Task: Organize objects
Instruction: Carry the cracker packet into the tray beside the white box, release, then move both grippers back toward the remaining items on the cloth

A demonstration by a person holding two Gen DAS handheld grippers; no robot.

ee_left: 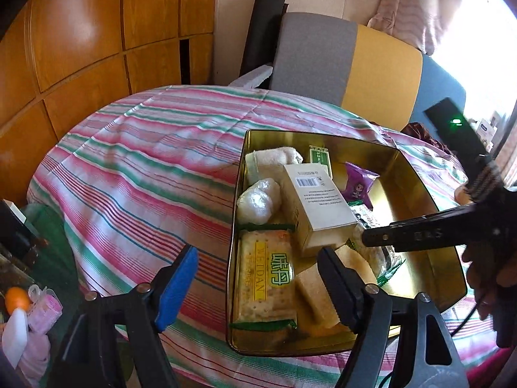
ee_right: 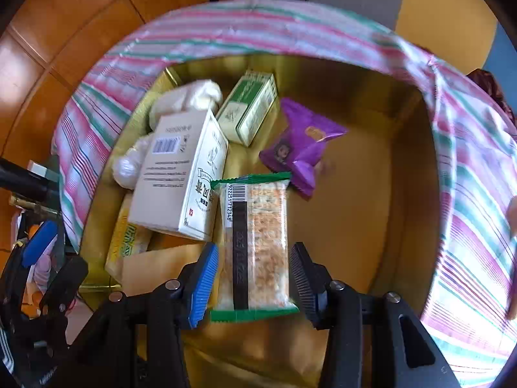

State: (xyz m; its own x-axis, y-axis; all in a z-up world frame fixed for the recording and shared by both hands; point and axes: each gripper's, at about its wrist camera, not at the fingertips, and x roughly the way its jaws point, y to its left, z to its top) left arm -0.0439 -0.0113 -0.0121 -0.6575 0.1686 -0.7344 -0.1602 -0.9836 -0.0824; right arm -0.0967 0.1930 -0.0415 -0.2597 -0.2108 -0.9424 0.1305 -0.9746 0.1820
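A gold tin (ee_left: 420, 174) lies open on the striped cloth and holds several snacks. My right gripper (ee_right: 253, 279) points down into the tin (ee_right: 397, 148). A clear cracker packet with green ends (ee_right: 255, 245) lies between its pads, which stand just off the packet's sides, so it is open. Beside the packet are a white box (ee_right: 181, 174), a green box (ee_right: 248, 110) and a purple packet (ee_right: 300, 142). My left gripper (ee_left: 257, 286) is open at the tin's near left corner, straddling its wall above a Weidan cracker pack (ee_left: 265, 278), holding nothing.
The striped cloth (ee_left: 145, 168) covers a round table. A grey and yellow chair back (ee_left: 316, 55) stands behind it, and wooden cabinets (ee_left: 80, 32) on the left. Small clutter (ee_left: 19, 297) sits low at the left. A hand (ee_left: 484, 278) is at the right.
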